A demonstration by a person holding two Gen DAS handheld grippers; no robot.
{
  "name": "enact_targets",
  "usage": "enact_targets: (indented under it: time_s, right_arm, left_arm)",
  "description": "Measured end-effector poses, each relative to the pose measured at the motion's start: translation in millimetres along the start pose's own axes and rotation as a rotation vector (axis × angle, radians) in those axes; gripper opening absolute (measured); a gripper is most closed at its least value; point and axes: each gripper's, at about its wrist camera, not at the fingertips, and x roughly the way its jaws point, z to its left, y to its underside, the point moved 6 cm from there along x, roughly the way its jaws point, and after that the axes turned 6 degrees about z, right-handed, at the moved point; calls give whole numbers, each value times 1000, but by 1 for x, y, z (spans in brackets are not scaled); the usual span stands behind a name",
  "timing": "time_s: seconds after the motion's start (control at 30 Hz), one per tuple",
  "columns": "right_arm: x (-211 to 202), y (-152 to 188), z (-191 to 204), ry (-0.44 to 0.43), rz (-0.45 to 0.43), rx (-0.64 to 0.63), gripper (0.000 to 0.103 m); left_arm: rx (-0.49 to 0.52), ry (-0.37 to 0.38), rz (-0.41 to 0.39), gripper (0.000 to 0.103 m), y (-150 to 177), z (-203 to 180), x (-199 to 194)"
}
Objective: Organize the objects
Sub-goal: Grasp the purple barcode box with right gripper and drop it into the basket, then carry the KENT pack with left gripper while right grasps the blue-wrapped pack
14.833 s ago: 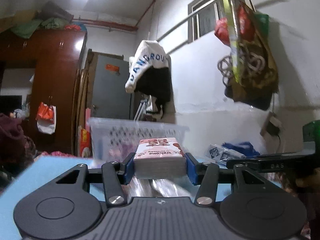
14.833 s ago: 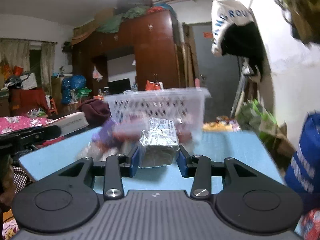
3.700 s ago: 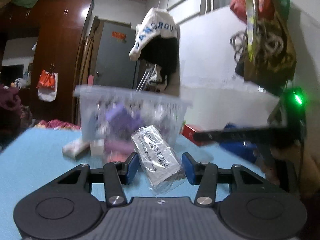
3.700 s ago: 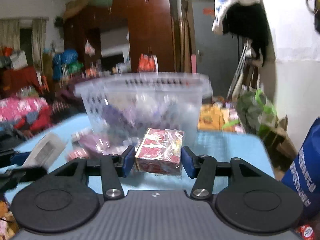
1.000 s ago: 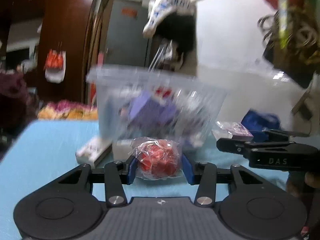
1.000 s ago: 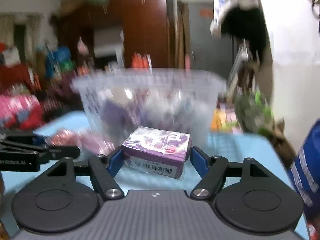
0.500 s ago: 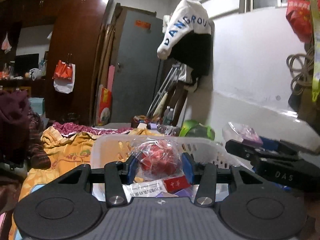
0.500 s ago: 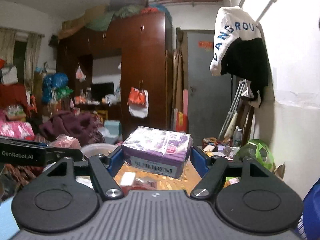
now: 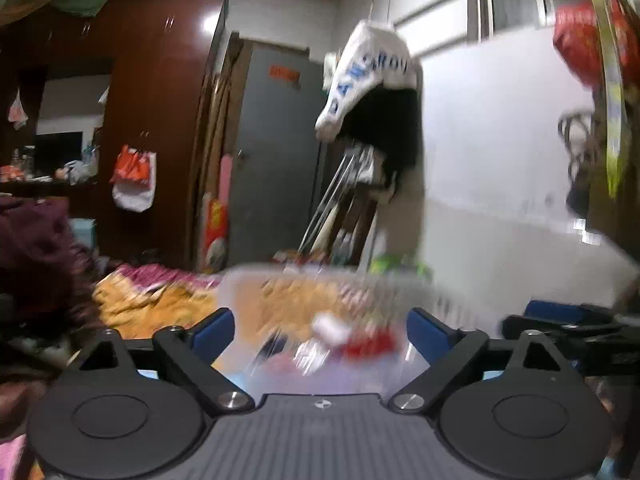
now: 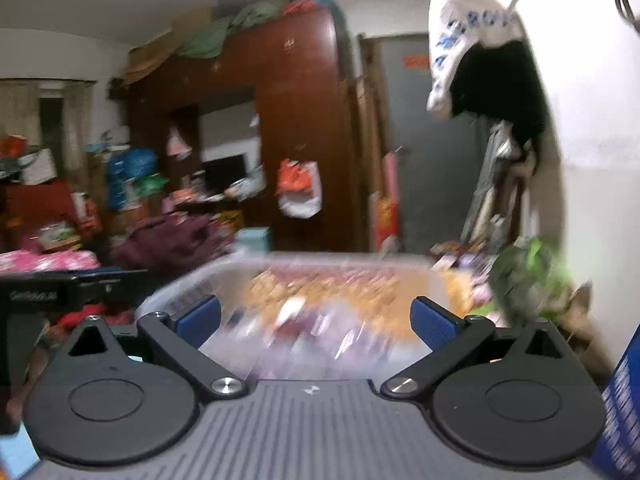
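A clear plastic basket [image 9: 440,300] with several small packets in it sits just below and ahead of both grippers; it also shows in the right wrist view [image 10: 176,292]. My left gripper [image 9: 320,330] is open and empty above the basket, with a blurred red packet [image 9: 372,344] lying inside below it. My right gripper [image 10: 316,318] is open and empty above the same basket, over blurred purple and white packets [image 10: 304,332]. The right gripper [image 9: 568,328] shows at the right of the left wrist view, and the left gripper [image 10: 72,284] at the left of the right wrist view.
A dark wooden wardrobe [image 10: 304,128] and a grey door [image 9: 272,160] stand behind. A white and black garment [image 9: 372,92] hangs on the wall at right. Piled clothes and bedding [image 9: 152,296] lie beyond the basket. A blue bag [image 10: 624,400] is at the right edge.
Both grippers have opened. The red packet has left my left gripper and the purple box has left my right gripper; both now lie in the basket. The view is blurred by motion.
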Motion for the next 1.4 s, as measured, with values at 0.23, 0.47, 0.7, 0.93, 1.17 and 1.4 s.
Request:
enact_targets:
  time_s: [0.23,0.47,0.7,0.93,1.17,1.4]
  right_arm:
    - [44,69,10,21,279,4,92]
    - [88,70,9,-2,333,131,90]
    - [92,80,21,10,386,61,77]
    - [51,73,3,-2,294,68,77]
    - [26,73,-18,-1,241,77,77]
    - [28,74,-10,-9,225,64,77]
  left_arm:
    - [30,-109,227,96,66,34,18]
    - [-40,-111,314,95,88,54,37]
    - [-28,-121,337,95,92,54,44]
    - [-32,-166,374,95,88,53,62]
    - [-38,-121,344,54,85,42,63]
    - [34,-119,324,42,92,28,52]
